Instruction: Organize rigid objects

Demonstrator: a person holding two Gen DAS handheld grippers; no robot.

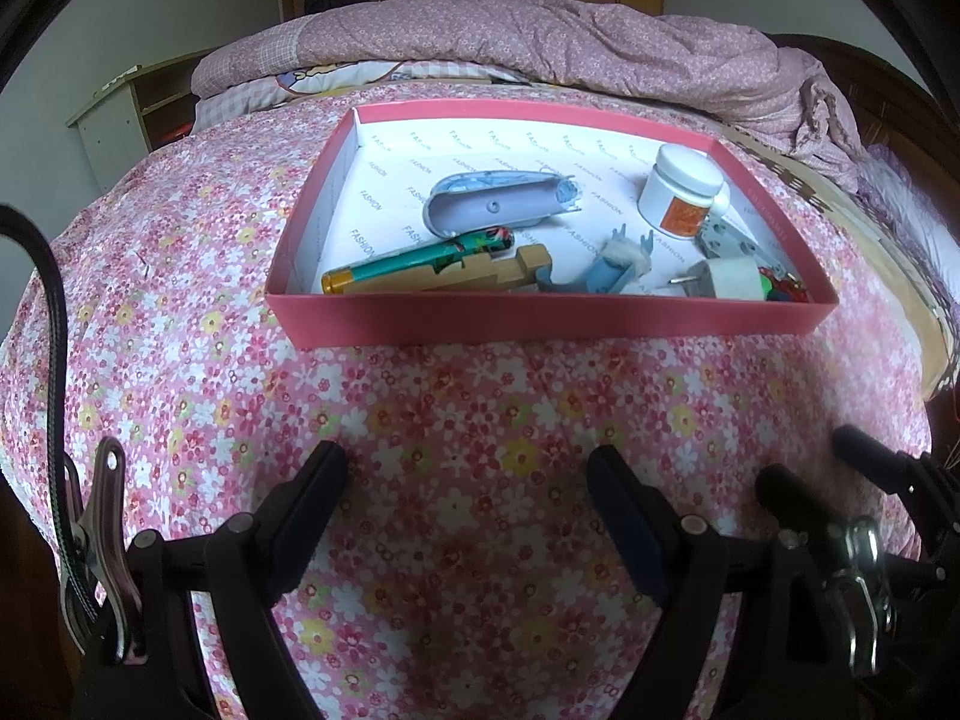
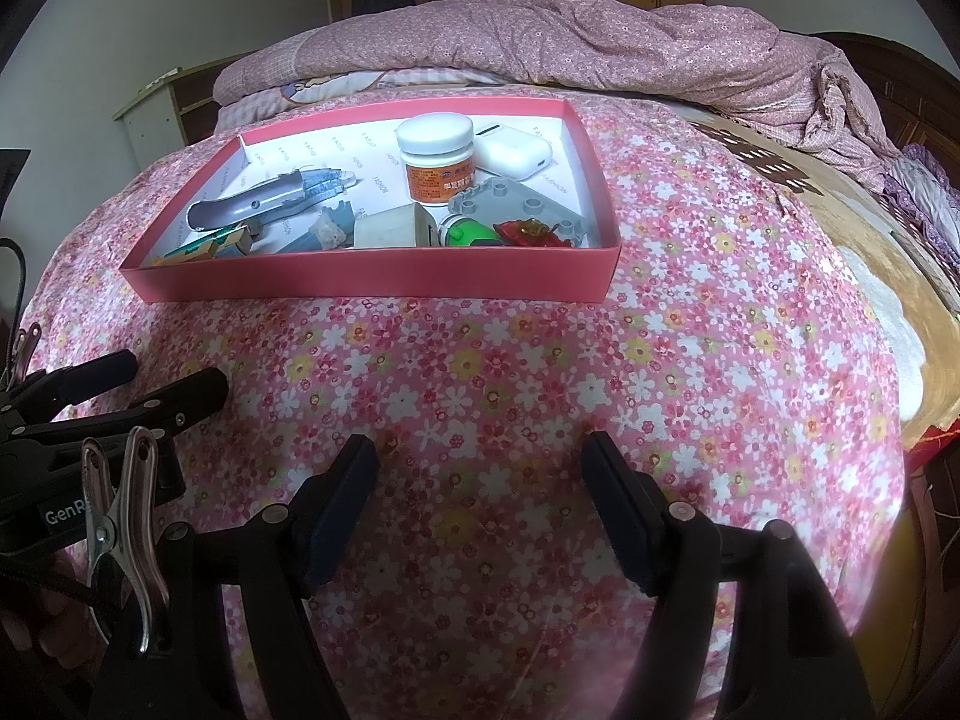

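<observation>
Box [image 1: 540,315] beyond both gaping grippers [image 1: 468,474] [image 2: 480,462]

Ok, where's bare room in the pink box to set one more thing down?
Pink box: bare floor at the back-left corner, behind the lavender case. Front edge is crowded, from the green tube to the white plug. White jar and earbud case fill the back-right.

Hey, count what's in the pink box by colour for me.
In the pink box, as far as visible:
White: 3, jar, earbud case, plug
Grey: 2, cutter, brick
Green: 2, tube, toy
Red: 1, trinket
Total: 8
</observation>
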